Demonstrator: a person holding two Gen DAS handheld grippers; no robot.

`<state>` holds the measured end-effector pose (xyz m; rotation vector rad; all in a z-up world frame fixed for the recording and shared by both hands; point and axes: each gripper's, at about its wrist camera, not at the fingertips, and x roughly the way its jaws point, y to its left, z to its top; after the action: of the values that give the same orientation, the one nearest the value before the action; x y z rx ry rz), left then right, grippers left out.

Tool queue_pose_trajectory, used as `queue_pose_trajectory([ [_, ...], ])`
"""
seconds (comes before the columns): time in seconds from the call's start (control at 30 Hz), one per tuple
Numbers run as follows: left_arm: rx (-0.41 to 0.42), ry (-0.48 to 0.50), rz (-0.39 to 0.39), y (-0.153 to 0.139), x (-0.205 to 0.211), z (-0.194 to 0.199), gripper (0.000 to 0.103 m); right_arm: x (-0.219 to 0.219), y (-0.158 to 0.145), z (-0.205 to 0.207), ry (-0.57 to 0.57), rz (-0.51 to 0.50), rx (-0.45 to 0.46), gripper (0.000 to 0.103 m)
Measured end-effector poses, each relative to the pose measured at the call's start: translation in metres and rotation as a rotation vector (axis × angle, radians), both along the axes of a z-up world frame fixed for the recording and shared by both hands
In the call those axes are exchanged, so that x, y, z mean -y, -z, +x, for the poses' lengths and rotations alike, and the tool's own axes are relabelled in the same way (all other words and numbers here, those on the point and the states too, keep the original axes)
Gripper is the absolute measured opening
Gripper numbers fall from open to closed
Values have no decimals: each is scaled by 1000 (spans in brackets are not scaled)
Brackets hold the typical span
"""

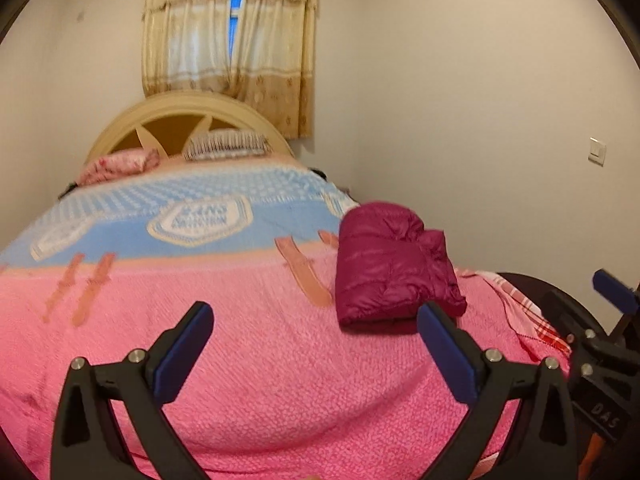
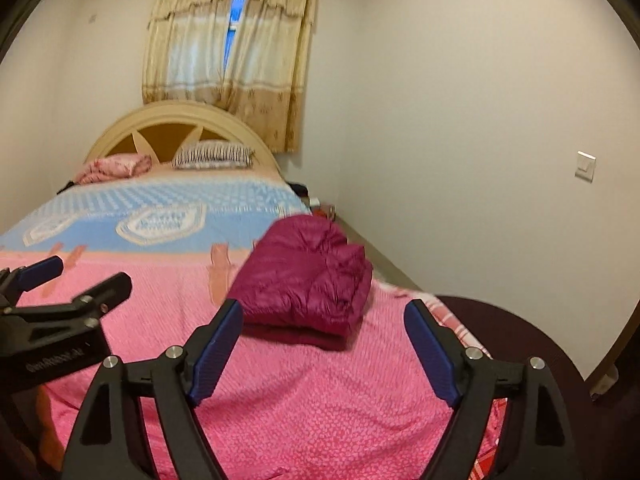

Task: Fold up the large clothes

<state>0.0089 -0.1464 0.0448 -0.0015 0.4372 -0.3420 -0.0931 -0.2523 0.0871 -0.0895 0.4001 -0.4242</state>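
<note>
Both tools, left tool [image 1: 316, 322] and right tool [image 2: 324, 320], gape above 1 folded jacket [image 2: 306, 276].

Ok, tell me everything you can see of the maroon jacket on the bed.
The jacket is a maroon, shiny, quilted puffer, folded into a compact, thick bundle with creased, puffy layers stacked on each other. It lies on the pink bedspread near the bed's right edge, towards the foot end. Nothing grips it: the left gripper and right gripper are both open and short of it.
</note>
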Motion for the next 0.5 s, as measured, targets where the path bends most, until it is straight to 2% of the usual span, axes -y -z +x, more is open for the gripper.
queue_pose_trajectory([
  [0.2,120,0,-53,-27,-12,-25,103,-10,-18,-16,-22,-8,70,87],
  [0.5,207,6,-66,-42,-13,-42,103,-22,-35,-32,-24,-29,151,88],
])
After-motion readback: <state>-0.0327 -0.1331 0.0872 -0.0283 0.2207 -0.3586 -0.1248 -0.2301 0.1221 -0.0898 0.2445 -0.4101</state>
